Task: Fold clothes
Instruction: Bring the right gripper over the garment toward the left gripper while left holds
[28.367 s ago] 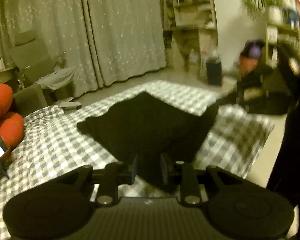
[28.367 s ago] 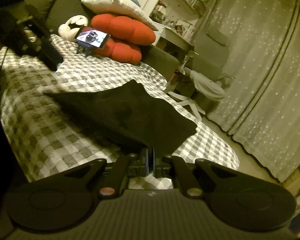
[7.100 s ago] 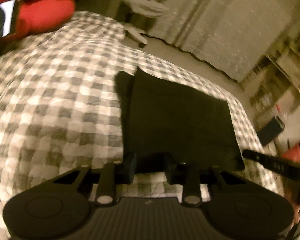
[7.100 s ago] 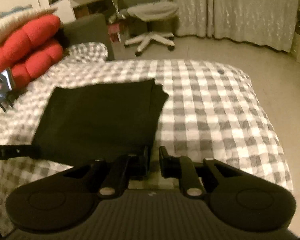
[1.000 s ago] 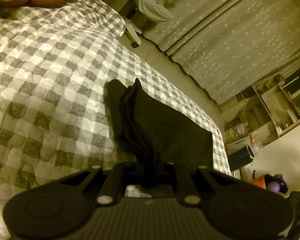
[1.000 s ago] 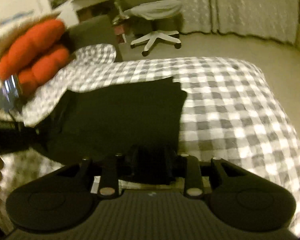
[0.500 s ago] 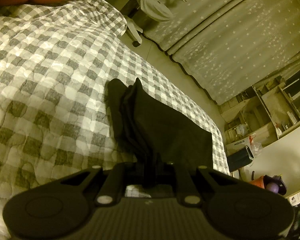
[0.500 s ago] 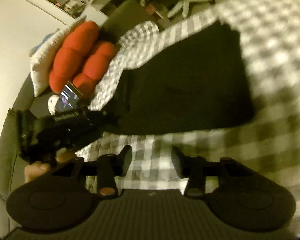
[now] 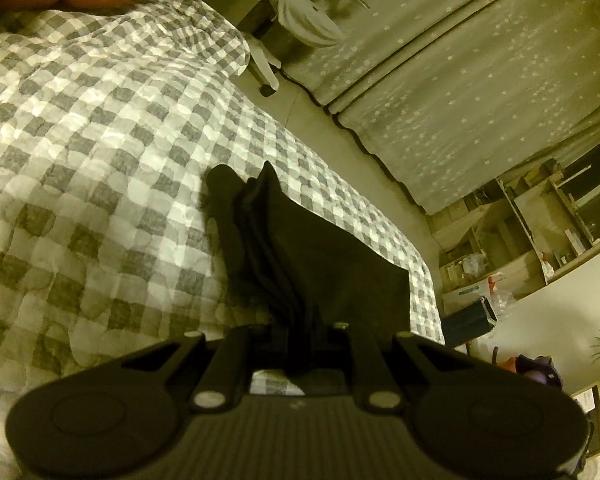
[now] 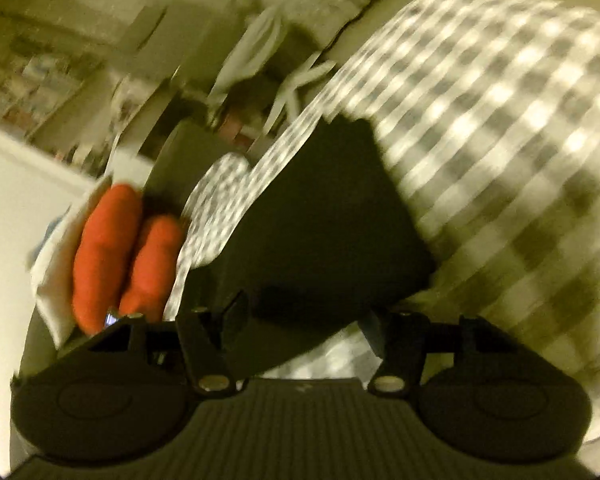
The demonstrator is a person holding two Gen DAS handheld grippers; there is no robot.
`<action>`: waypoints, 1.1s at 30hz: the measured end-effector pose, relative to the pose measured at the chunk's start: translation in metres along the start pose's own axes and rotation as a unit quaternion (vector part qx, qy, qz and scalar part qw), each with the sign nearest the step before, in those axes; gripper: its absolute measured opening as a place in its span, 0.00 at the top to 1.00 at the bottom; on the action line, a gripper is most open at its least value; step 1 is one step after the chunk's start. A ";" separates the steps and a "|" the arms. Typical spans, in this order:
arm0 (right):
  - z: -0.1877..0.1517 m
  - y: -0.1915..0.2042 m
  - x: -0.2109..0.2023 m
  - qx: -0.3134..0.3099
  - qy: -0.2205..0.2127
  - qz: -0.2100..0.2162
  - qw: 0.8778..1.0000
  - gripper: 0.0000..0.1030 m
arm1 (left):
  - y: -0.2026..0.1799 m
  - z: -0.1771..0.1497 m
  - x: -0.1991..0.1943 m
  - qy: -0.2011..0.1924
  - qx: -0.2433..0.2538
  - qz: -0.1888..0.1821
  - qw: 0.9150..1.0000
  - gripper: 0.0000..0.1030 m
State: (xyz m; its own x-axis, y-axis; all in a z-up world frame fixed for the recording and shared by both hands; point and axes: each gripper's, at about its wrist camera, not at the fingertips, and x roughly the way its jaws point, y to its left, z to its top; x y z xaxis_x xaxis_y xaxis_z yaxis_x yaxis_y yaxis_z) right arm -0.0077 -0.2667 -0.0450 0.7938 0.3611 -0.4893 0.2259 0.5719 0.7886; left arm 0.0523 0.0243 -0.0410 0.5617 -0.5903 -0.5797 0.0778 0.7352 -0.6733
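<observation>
A: Left claw (image 9: pixel 300 328) is pressed together, pinching the near corner of the black garment (image 9: pixel 320 252); the cloth bunches into pleats running up from the pinch.

B: Where does the garment sit?

A: On the checked bedspread (image 9: pixel 100 140), near the bed's edge toward the curtain (image 9: pixel 480 60). Its far corners rest on the bedspread.

B: Right claw (image 10: pixel 304 320)?

A: Its jaws are opening, spread wide. The right wrist view is blurred; the garment's near edge shows between the fingers (image 10: pixel 236 312), with neither pad seen pressing on it.

B: Anything else?

A: Red cushions (image 10: pixel 116 256) at the bed's far end, with a desk chair (image 9: pixel 304 28) beyond.
</observation>
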 end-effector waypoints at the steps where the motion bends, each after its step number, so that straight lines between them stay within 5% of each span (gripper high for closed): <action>1: 0.001 -0.001 0.001 0.005 -0.006 -0.002 1.000 0.40 | 0.000 0.000 0.000 0.000 -0.001 0.000 1.000 0.92; 13: 0.012 -0.019 -0.015 0.014 -0.062 -0.039 0.997 0.40 | 0.002 0.000 -0.003 0.000 -0.004 0.005 1.000 0.92; 23: 0.014 -0.009 -0.011 -0.025 -0.033 -0.057 0.998 0.40 | 0.004 0.000 -0.002 0.003 -0.006 0.006 1.000 0.92; 33: 0.014 -0.009 -0.020 -0.064 0.062 -0.046 0.995 0.40 | 0.004 0.001 0.001 0.007 -0.003 0.015 1.000 0.92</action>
State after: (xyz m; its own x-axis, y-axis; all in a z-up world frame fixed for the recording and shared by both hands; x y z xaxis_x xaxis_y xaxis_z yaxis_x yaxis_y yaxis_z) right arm -0.0174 -0.2897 -0.0371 0.6951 0.3873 -0.6056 0.2134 0.6933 0.6884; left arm 0.0537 0.0268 -0.0441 0.5526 -0.5726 -0.6056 0.0565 0.7507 -0.6582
